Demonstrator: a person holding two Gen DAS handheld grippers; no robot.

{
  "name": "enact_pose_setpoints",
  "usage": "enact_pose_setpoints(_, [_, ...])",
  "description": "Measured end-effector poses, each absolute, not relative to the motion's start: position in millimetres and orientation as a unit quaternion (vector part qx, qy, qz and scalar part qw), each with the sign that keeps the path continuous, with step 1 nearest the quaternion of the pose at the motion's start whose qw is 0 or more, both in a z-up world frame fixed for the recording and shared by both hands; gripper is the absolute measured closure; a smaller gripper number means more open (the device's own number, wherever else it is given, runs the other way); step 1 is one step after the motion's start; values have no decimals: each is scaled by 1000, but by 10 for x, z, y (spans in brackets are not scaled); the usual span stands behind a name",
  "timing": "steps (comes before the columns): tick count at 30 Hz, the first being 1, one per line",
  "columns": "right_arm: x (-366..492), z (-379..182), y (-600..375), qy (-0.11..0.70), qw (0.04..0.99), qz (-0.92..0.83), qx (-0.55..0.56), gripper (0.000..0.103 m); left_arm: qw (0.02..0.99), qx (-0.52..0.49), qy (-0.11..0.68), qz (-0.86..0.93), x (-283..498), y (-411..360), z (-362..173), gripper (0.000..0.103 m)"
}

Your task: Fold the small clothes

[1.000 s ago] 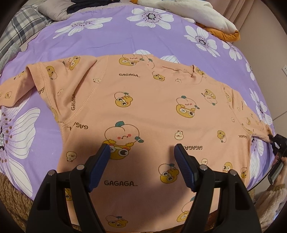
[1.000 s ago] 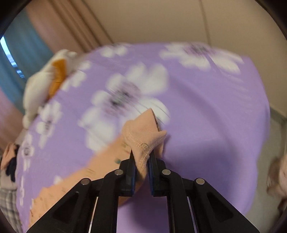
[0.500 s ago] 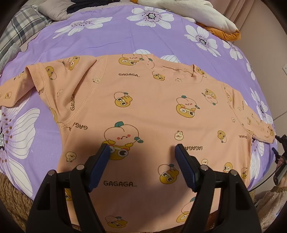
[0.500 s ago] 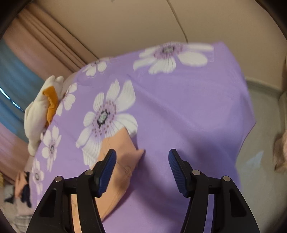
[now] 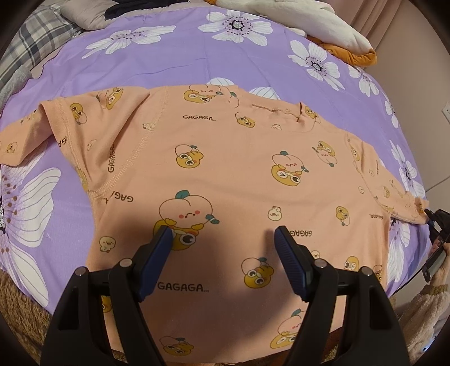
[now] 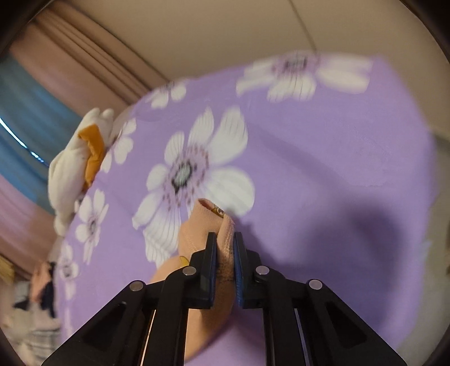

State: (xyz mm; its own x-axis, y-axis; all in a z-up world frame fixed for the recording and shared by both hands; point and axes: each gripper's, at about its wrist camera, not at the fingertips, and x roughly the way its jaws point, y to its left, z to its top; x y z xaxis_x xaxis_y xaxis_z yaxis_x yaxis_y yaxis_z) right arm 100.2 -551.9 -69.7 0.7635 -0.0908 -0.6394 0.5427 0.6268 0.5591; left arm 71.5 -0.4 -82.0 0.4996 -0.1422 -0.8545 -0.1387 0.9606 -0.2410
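At the shirt's (image 5: pixel 225 174) far-right sleeve (image 6: pixel 209 225), my right gripper (image 6: pixel 225 239) pinches its hem; left gripper (image 5: pixel 222 233) hovers open above the body.

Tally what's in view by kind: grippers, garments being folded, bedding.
Grippers: 2, left gripper open over the shirt, right gripper shut on its sleeve
Shirt: 1
Bedsheet: 1
Total: 4

Bed under a purple sheet (image 5: pixel 174 64) printed with white flowers; spread flat across it, a peach cartoon-print T-shirt (image 5: pixel 230 169); at the far edge, a cream-and-orange bundle (image 5: pixel 332 31), plaid fabric (image 5: pixel 33 36) and grey cloth (image 5: pixel 84 14).
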Motion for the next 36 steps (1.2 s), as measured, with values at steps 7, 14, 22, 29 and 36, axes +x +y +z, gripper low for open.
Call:
enact_pose_setpoints(7, [784, -302, -5496, 237, 876, -234, 350, 96, 859, -146, 491, -3, 693, 27, -751, 29])
enact_pose_setpoints(14, [952, 139, -5095, 212, 906, -210, 300, 96, 869, -160, 469, 16, 617, 208, -598, 29])
enact_pose_setpoints(22, [1179, 800, -4032, 193, 951, -80, 229, 96, 874, -183, 449, 39, 506, 489, -498, 28])
enact_pose_setpoints(29, [1320, 897, -2966, 225, 954, 66, 186, 96, 874, -203, 438, 53, 378, 728, -467, 28])
enact_pose_setpoints(36, [1394, 678, -2104, 270, 940, 147, 144, 96, 873, -213, 434, 62, 310, 869, -476, 28])
